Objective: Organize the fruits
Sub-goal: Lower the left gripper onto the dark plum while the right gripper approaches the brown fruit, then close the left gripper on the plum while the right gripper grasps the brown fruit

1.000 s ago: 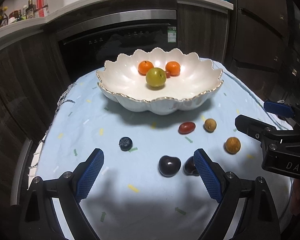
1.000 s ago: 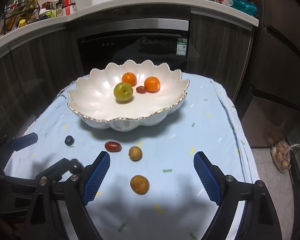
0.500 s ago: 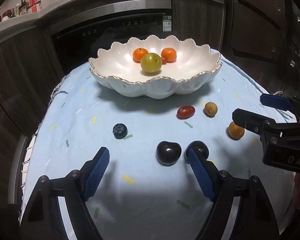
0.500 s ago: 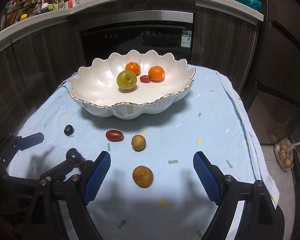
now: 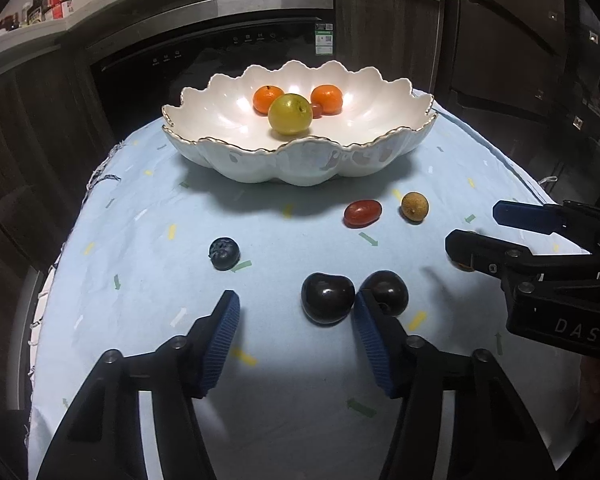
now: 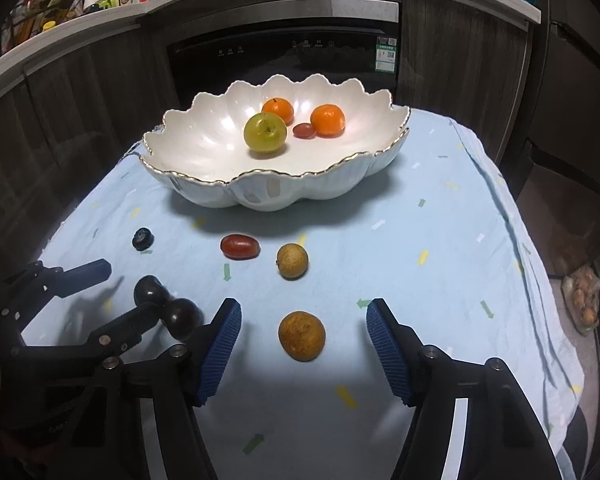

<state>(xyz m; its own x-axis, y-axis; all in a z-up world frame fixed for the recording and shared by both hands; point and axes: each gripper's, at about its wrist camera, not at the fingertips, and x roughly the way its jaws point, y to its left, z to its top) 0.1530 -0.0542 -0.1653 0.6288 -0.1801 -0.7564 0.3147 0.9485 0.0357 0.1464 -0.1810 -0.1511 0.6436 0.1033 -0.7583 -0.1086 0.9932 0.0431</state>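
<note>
Both tongs are narrowing from wide a second ago: left tongs (image 5: 296, 316) around a dark cherry (image 5: 327, 298), right tongs (image 6: 303, 330) around a brown longan (image 6: 301, 335). Neither is pinched yet. Two pickups for the scalloped bowl (image 6: 204, 148) look imminent.

Left gripper (image 5: 296, 320) points steeply down, jaws closing with nothing pressed between the pads. Right gripper (image 6: 304, 332), just beside it, tilts down alike, jaws closing, pads also touching nothing.
</note>
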